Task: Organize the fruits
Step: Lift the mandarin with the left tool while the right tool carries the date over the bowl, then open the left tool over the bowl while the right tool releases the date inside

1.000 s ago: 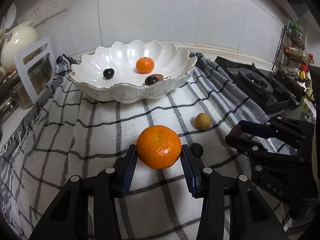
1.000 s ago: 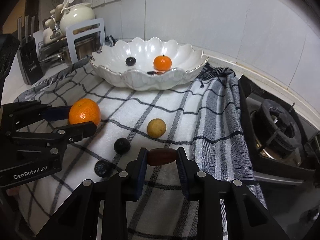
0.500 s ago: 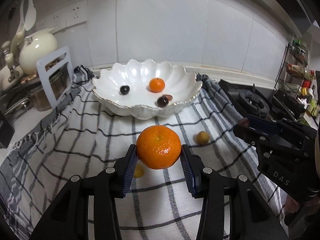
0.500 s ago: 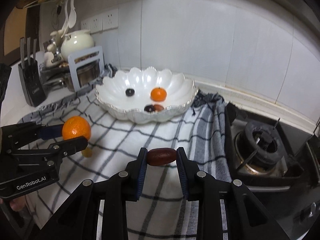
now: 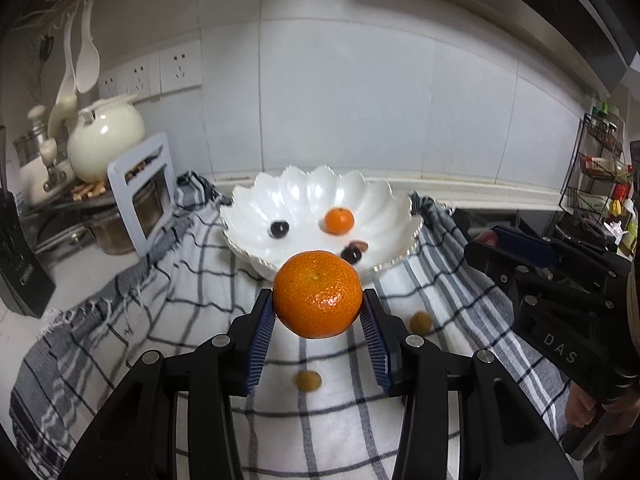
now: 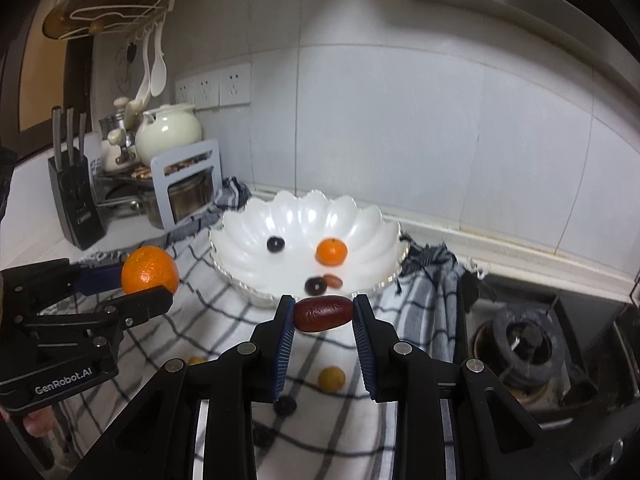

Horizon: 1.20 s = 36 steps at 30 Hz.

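Observation:
My left gripper is shut on a large orange and holds it high above the checked cloth, in front of the white scalloped bowl. My right gripper is shut on a red-brown date, also raised before the bowl. The bowl holds a small orange, a dark round fruit, another dark fruit and a date. Two yellow round fruits and a dark fruit lie on the cloth below.
A gas stove sits right of the cloth. A cream teapot, a pot and rack and a knife block stand at the left. A spice rack is at the far right. Tiled wall behind the bowl.
Both grippers have risen well above the cloth with their fruit still held. The bowl and the loose fruits now look farther away and lower.

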Available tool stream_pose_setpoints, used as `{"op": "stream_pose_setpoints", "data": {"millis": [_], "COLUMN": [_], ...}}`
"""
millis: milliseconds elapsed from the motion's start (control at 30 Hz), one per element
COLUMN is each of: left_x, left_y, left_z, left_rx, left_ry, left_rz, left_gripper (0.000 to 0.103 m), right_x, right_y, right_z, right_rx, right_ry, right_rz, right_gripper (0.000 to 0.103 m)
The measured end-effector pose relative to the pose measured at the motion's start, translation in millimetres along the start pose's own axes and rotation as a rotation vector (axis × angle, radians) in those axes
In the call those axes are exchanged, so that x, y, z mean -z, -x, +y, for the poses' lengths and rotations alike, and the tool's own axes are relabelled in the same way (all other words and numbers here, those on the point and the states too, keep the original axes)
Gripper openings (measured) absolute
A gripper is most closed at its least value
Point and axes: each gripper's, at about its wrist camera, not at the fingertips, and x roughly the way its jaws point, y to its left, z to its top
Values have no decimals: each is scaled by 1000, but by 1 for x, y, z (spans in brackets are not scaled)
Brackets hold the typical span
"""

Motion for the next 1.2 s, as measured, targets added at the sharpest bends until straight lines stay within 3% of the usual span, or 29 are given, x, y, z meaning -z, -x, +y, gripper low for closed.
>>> {"op": "stream_pose_setpoints", "data": {"millis": [367,700,1200], "left_x": [-34,-63,-88], "left_y": [2,-21,-85], "left_z": [7,17,30], "left_rx": [-38,-15,-37], "left_ry": [-6,22,34], "left_rz": [-71,-49,30], "left_gripper": [43,43,43], "right_x": [-36,-63,-81], "right_y": [-14,-40,-108], "right_z": [-8,-15,-28], "right_rx": [18,13,7], "right_ry": [-13,14,-1], "right_rz": [-56,-54,75], "right_gripper": [31,31,31]}}
